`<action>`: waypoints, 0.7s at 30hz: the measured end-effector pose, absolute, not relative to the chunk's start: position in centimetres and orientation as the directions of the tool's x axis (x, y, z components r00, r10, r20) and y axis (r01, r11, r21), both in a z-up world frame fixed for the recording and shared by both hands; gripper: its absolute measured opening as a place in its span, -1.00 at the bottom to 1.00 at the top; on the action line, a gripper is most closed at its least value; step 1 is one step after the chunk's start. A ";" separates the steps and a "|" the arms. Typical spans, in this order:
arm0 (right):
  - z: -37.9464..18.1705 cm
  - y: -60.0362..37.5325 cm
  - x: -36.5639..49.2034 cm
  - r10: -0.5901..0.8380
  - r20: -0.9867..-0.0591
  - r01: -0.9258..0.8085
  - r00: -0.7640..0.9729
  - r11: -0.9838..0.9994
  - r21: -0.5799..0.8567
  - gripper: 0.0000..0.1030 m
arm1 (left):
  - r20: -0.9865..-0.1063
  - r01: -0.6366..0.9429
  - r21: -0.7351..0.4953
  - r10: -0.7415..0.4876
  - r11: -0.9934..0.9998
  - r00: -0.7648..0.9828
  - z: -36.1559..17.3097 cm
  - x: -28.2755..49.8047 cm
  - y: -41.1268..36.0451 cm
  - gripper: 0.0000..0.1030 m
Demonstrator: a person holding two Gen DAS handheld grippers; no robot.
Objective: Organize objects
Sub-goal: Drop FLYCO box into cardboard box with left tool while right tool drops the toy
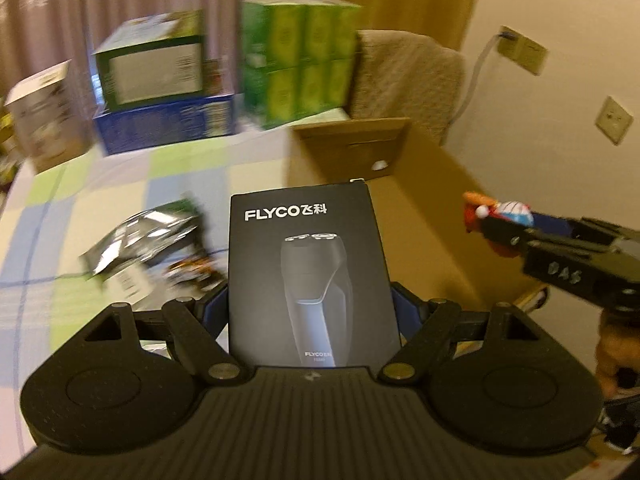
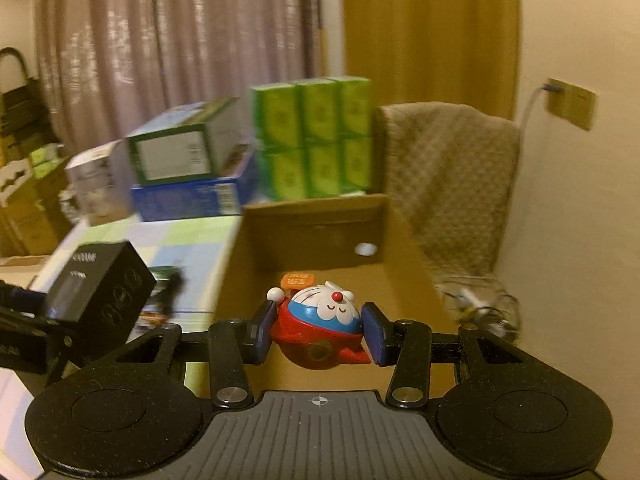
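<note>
Over the open cardboard box [image 2: 404, 256], the right gripper [image 2: 318, 330] clamps the Doraemon toy [image 2: 320, 328], nearer than the left gripper [image 1: 310, 308], which clamps the upright shaver box [image 1: 310, 272] at the box's edge.

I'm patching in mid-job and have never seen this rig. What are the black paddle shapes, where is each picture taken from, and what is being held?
No robot arm here: a person holds a two-finger gripper in each hand, and each gripper carries a fisheye camera looking along its fingers. The black paddles at the bottom of each picture are the gripper's own body.

The left wrist view shows the left gripper shut on a black FLYCO shaver box. The right wrist view shows the right gripper shut on a Doraemon toy, held over an open cardboard box. Each gripper appears at the edge of the other's picture.

The checked tablecloth carries blurred foil packets; stacked green and blue cartons stand behind.
</note>
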State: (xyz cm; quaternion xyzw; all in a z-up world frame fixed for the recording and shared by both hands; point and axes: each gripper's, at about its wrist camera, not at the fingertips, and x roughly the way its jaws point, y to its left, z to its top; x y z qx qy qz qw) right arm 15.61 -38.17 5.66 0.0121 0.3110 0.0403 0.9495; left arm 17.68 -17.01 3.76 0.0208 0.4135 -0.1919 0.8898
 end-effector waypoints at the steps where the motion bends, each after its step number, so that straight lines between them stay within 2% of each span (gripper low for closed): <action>1: 5.3 -39.1 15.7 0.075 -0.595 -0.059 0.800 0.997 0.046 -0.17 | -0.743 0.372 -0.127 -0.336 0.919 0.578 3.8 18.0 -18.2 0.50; 10: 3.2 -44.1 16.8 0.039 -0.631 0.003 0.775 0.998 0.065 -0.17 | -0.755 0.447 -0.144 -0.390 0.883 0.527 2.3 20.9 -25.7 0.51; 17: 1.7 -45.1 17.2 0.045 -0.650 0.017 0.759 0.996 0.088 -0.17 | -0.762 0.461 -0.142 -0.394 0.876 0.514 1.4 21.9 -27.5 0.51; 21: 1.3 -45.3 17.3 0.041 -0.654 0.026 0.755 0.995 0.092 -0.16 | -0.765 0.450 -0.128 -0.377 0.884 0.523 1.1 22.4 -27.9 0.59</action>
